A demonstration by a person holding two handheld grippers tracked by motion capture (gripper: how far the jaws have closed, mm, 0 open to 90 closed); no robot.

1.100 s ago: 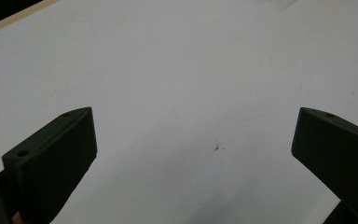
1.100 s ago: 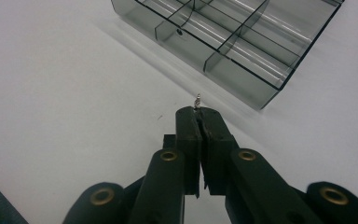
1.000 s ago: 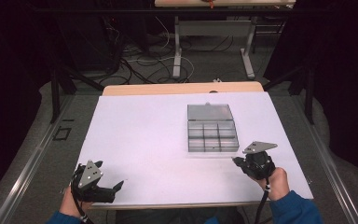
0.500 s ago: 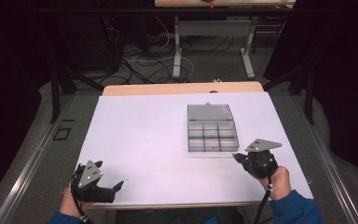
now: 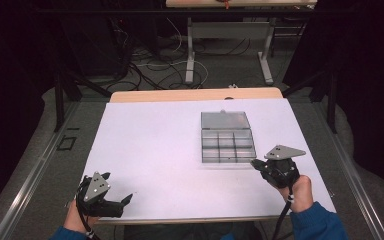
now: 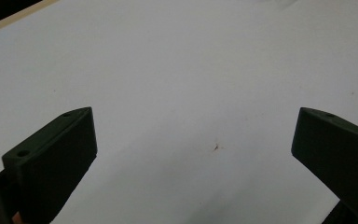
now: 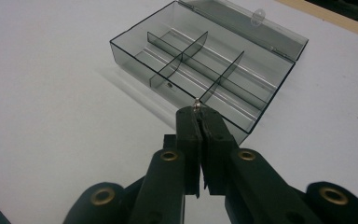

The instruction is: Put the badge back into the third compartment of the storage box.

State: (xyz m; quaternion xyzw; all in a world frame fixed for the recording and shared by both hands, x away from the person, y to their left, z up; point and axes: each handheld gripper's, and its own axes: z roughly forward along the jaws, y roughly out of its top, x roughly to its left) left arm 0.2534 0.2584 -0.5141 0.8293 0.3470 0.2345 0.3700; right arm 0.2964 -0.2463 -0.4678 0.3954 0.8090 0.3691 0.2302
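Observation:
A clear grey compartment box (image 5: 227, 143) lies on the white table (image 5: 150, 145) right of centre, its lid folded open at the far side. In the right gripper view the box (image 7: 200, 70) has several empty-looking compartments. My right gripper (image 5: 254, 163) hovers just beside the box's near right corner. Its jaws are pressed together (image 7: 198, 111), pinching a tiny shiny metal piece (image 7: 197, 104) at the tips. My left gripper (image 5: 116, 186) rests near the table's front left edge, and its jaws (image 6: 193, 135) stand wide apart over bare white surface.
A wooden strip (image 5: 195, 95) shows along the table's far edge. Behind it, cables (image 5: 145, 65) lie on the floor by the legs of another table (image 5: 190, 50). A small brown speck (image 6: 216, 147) marks the surface between the left jaws.
The right gripper has crept slightly up the picture and to the right beside the box. The left gripper has stayed put.

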